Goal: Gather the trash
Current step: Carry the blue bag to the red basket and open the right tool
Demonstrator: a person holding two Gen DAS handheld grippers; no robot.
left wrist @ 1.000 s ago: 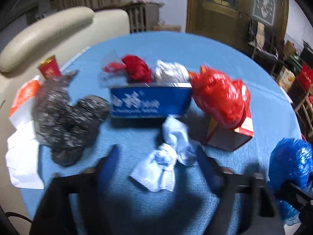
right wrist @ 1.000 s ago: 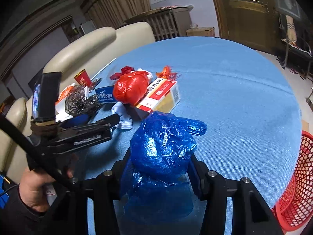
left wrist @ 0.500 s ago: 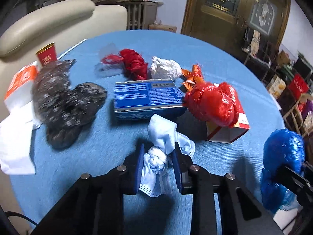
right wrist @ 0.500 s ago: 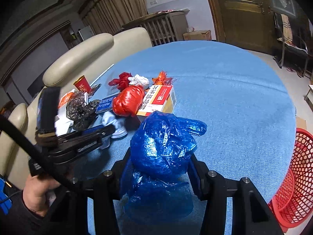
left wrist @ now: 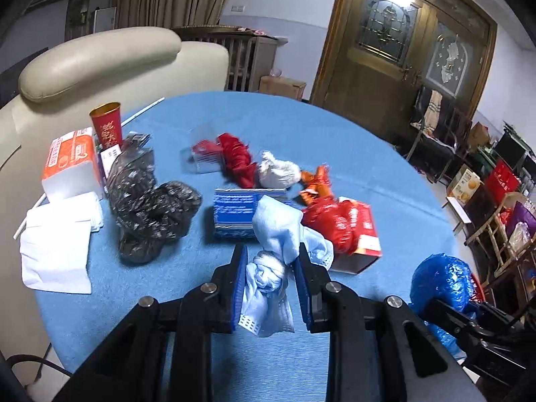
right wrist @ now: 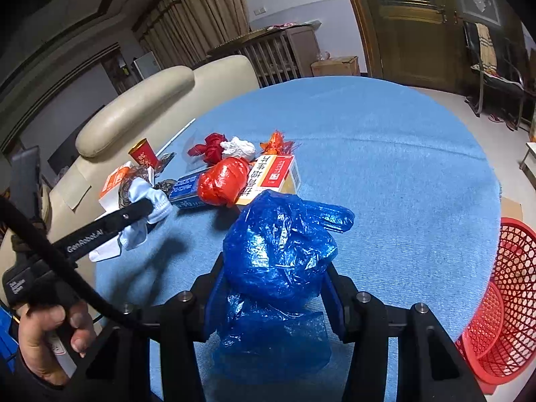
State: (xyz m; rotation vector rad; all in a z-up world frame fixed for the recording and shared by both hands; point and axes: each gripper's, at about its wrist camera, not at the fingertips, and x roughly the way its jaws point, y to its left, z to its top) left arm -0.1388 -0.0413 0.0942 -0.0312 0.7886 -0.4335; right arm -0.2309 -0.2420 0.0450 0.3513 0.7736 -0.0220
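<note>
My left gripper (left wrist: 270, 264) is shut on a crumpled light-blue face mask (left wrist: 278, 231) and holds it just above the blue tablecloth (left wrist: 351, 140). From the right wrist view the same mask (right wrist: 147, 201) hangs off the left gripper's black finger. A crumpled blue plastic bag (right wrist: 281, 251) sits squeezed in my right gripper (right wrist: 273, 288), above the table's near side; it also shows at lower right as the blue plastic bag (left wrist: 442, 281). More trash lies beyond: a red plastic bag (left wrist: 335, 221) on a red and white carton (left wrist: 361, 234), a blue box (left wrist: 234, 214), a black bag (left wrist: 150, 207).
A red mesh basket (right wrist: 502, 298) stands off the table's right edge. At the far left are a red cup (left wrist: 107, 127), an orange and white tissue pack (left wrist: 72, 164) and white paper (left wrist: 57, 251). A cream sofa (left wrist: 100, 57) is behind. A hand (right wrist: 50, 338) grips the left handle.
The left gripper closed on the light-blue mask and lifted it off the cloth. The right gripper kept hold of the blue bag and barely moved.
</note>
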